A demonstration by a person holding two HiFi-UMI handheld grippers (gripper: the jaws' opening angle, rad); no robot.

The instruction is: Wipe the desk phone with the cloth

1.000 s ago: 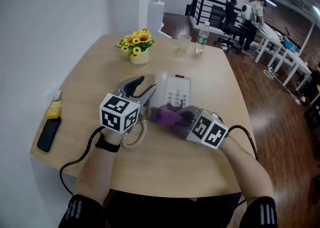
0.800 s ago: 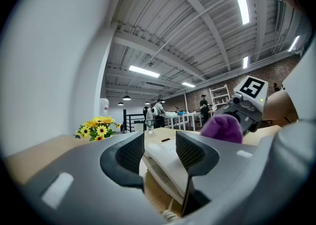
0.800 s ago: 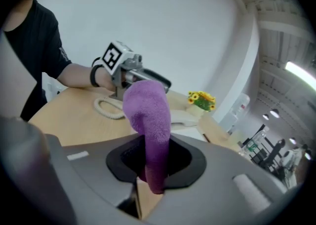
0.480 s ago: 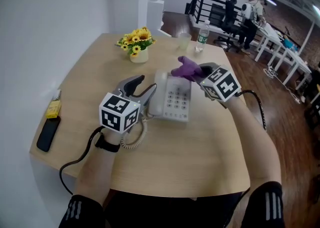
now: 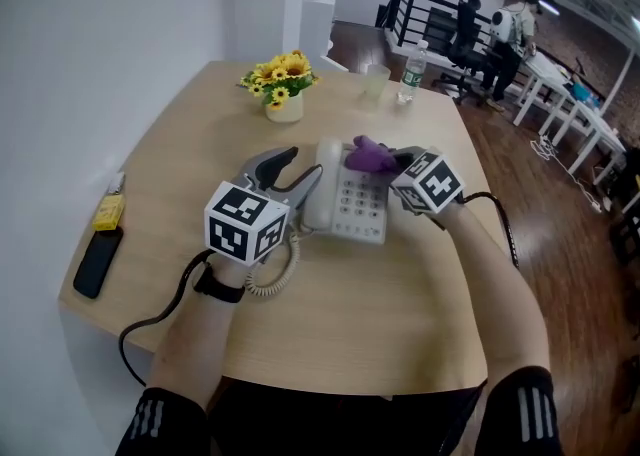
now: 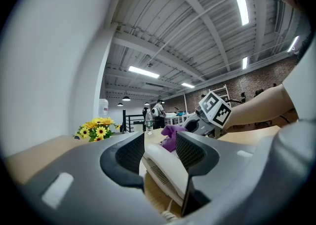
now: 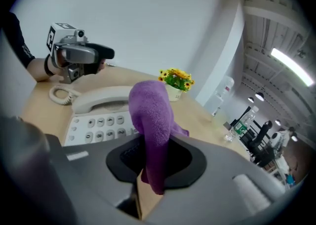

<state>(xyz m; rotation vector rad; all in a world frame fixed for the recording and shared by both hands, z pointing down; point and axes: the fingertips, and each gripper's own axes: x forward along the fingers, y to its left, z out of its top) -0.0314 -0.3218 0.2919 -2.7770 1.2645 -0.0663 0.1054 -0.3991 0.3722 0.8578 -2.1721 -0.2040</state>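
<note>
A white desk phone [image 5: 350,206] lies mid-table with its handset [image 5: 322,184] on the cradle. My right gripper [image 5: 392,160] is shut on a purple cloth [image 5: 366,154], which rests on the phone's far right corner. In the right gripper view the cloth [image 7: 150,115] hangs from between the jaws of my right gripper [image 7: 153,165], above the keypad [image 7: 98,123]. My left gripper [image 5: 297,168] stands open at the phone's left side. In the left gripper view my left gripper [image 6: 159,152] has the handset [image 6: 163,167] lying between its jaws.
A pot of sunflowers [image 5: 281,89], a plastic cup [image 5: 373,81] and a water bottle [image 5: 409,72] stand at the table's far end. A black mobile [image 5: 97,262] and a yellow item [image 5: 108,212] lie at the left edge. The coiled cord [image 5: 270,274] trails beside my left gripper.
My right gripper carried the cloth from the phone's near end up past its far end, then came down onto the far right corner. The left gripper stayed put.
</note>
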